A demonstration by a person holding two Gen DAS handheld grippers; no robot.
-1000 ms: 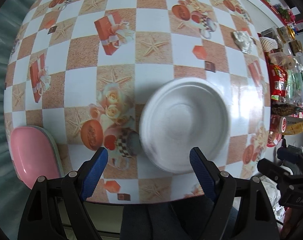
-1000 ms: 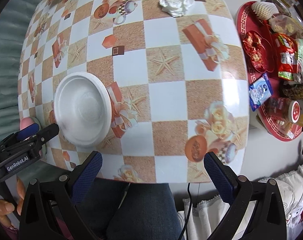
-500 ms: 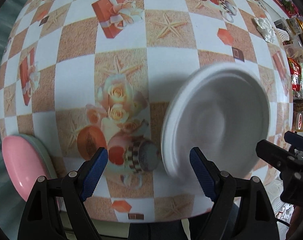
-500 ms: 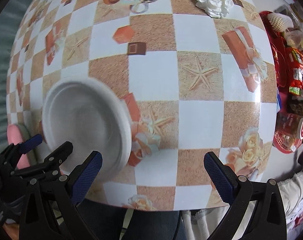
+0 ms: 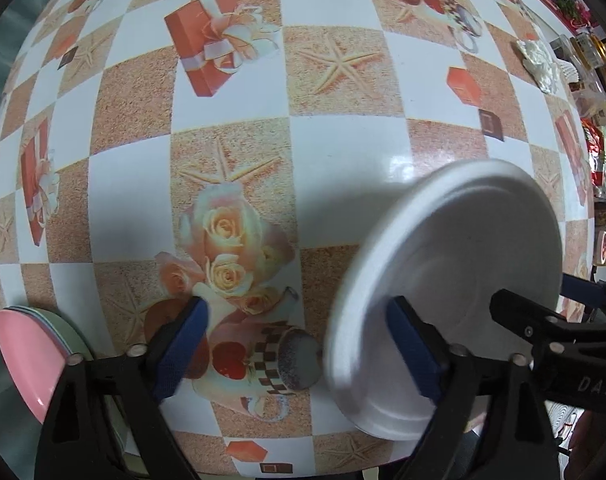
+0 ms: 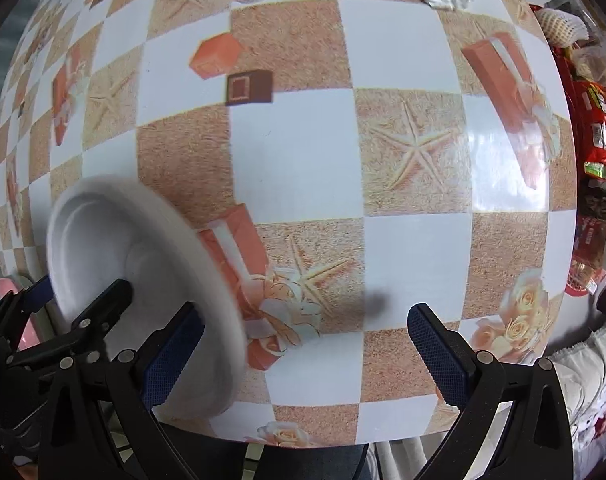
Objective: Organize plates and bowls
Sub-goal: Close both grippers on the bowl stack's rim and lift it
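Your left camera looks almost straight down, close over the checkered tabletop [image 5: 335, 168], with the left claw [image 5: 295, 344] at the frame's bottom. Your right camera faces steeply down too, equally near, above the right claw [image 6: 303, 354]. Both views share the white plate [image 5: 455, 280] between the claws.

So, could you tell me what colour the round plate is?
White; the round plate shows best in the left wrist view.

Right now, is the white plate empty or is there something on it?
Empty. The white plate shows only its bare white inside in both wrist views; no food or dish lies on it.
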